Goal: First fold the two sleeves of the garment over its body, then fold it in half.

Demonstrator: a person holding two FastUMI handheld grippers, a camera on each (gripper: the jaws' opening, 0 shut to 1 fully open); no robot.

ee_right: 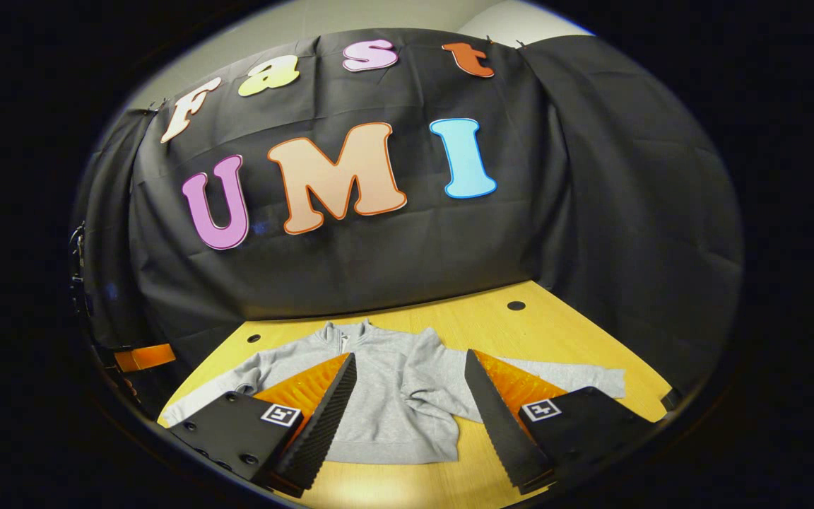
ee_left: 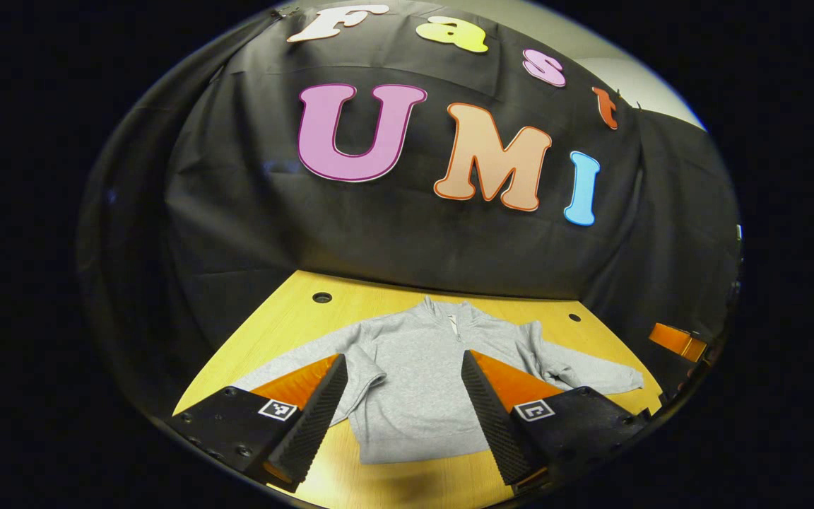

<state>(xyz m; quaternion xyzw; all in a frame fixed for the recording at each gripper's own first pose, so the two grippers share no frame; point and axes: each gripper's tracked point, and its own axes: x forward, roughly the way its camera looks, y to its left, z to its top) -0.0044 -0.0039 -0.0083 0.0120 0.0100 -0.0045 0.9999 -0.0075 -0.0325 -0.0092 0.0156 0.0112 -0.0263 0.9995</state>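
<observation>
Lying flat on the wooden table point(ee_left: 294, 311) is a soft grey garment point(ee_left: 414, 382), a heathered knit with a short zip collar at the far edge and a ribbed hem nearest the cameras; both sleeves spread out sideways, unfolded, the one on the scene's right rumpled where it joins the body; the left gripper point(ee_left: 402, 413) hangs above the near hem, jaws wide apart, holding nothing; the right gripper point(ee_right: 407, 417) hangs likewise, wide open and empty; each finger is a ridged wedge; round holes mark the tabletop's far side
</observation>
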